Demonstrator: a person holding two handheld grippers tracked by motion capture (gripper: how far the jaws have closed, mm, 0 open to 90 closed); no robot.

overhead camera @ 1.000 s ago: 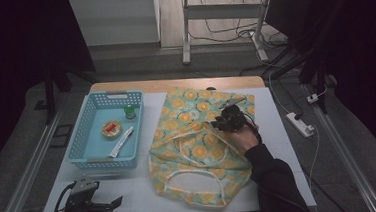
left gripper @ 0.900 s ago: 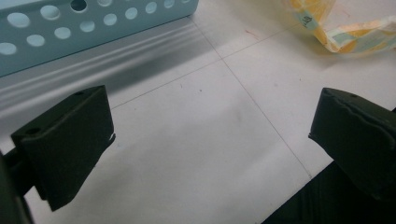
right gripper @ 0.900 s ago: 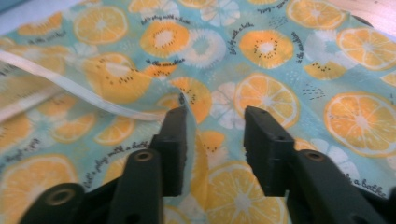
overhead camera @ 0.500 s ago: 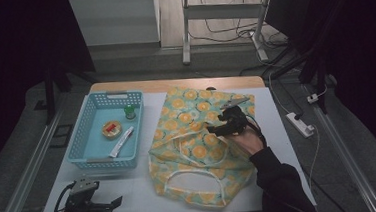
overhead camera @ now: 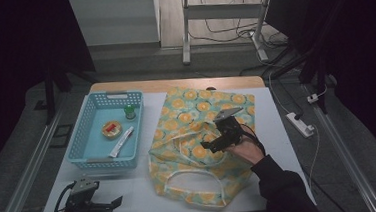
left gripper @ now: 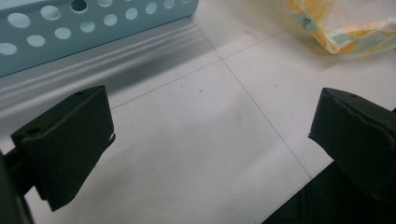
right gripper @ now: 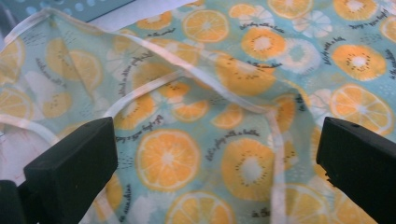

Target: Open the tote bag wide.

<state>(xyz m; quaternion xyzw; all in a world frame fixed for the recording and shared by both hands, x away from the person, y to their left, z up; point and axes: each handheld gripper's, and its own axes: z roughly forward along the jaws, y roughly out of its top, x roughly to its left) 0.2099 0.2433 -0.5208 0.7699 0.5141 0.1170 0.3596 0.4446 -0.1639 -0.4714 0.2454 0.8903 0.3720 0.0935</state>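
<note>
**Orange-print bag lies loose on the counter as the right jaws spread wide**

The fabric bag (overhead camera: 199, 145), printed with orange slices on pale blue, lies rumpled on the right half of the white counter (overhead camera: 141, 189), just beside the blue basket (overhead camera: 78, 143). Its white-trimmed handle loop (overhead camera: 191, 183) points toward the near edge. Folds in the cloth hide where the opening runs, and the small print on the fabric is too fine to read in the right gripper view.

The right hand-held gripper (overhead camera: 214, 145) hovers over the middle of the bag, and the person's hand (overhead camera: 246, 149) and dark sleeve cover the cloth's right edge behind it. Its jaws have just been opening and now stand wide apart; in the right gripper view the bag (right gripper: 210, 116) shows between them, but neither pad presses on it.

The left hand-held gripper (overhead camera: 113, 204) rests low at the near left corner of the counter, its hand cut off by the bottom of the high view. In the left gripper view (left gripper: 210, 140) its jaws stand wide open over bare counter, holding nothing, with the basket wall (left gripper: 93, 28) and a corner of the bag (left gripper: 336, 28) beyond.

Inside the basket lie a small green-capped bottle (overhead camera: 130, 111), a round orange item (overhead camera: 111, 129) and a white tube (overhead camera: 122, 141); all three are too small to identify further.
</note>
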